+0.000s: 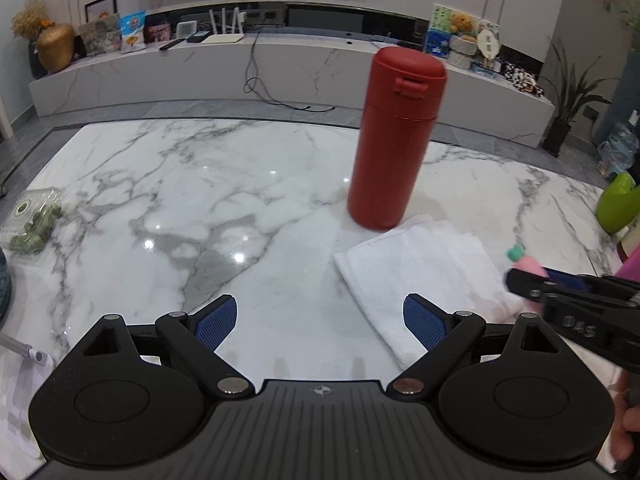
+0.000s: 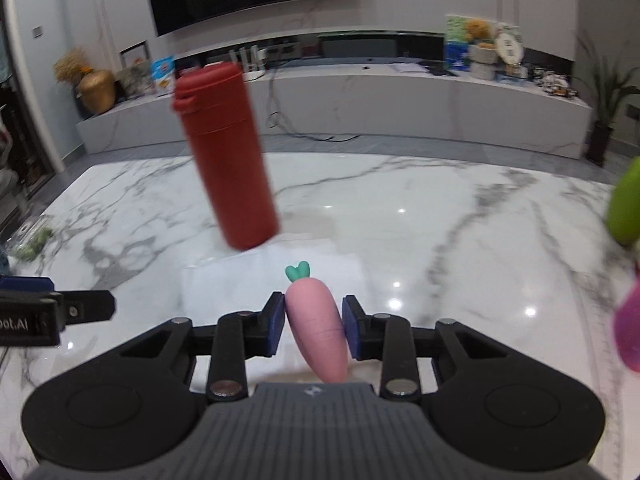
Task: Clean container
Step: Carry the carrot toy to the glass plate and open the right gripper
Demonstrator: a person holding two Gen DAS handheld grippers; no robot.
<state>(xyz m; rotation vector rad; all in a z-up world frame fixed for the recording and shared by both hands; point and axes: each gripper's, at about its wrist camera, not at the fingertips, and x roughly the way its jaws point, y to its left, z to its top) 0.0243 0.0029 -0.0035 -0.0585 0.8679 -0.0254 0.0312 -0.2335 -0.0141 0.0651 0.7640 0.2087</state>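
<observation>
Left wrist view: the left tongs [image 1: 319,322] gape wide and hold nothing; the red container [image 1: 394,140] stands upright on the table [image 1: 180,200], ahead to the right, touching a white towel [image 1: 420,276].

Right wrist view: the right tongs [image 2: 314,326] grasp a pink carrot-shaped brush [image 2: 316,324], the container [image 2: 228,156] ahead-left.

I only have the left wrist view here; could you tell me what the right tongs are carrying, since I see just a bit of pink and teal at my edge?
Observer: The right tongs are shut on a pink carrot-shaped object with a teal heart-shaped top, its tip pointing back toward the camera.
Operator: Thank you. Is the object over the white towel?
Observer: Yes, from the right wrist view the white towel lies directly beneath and ahead of it.
Operator: And where is the red container from there?
Observer: The red container stands ahead and left of the carrot, its base at the towel's far edge, lid closed.
</observation>
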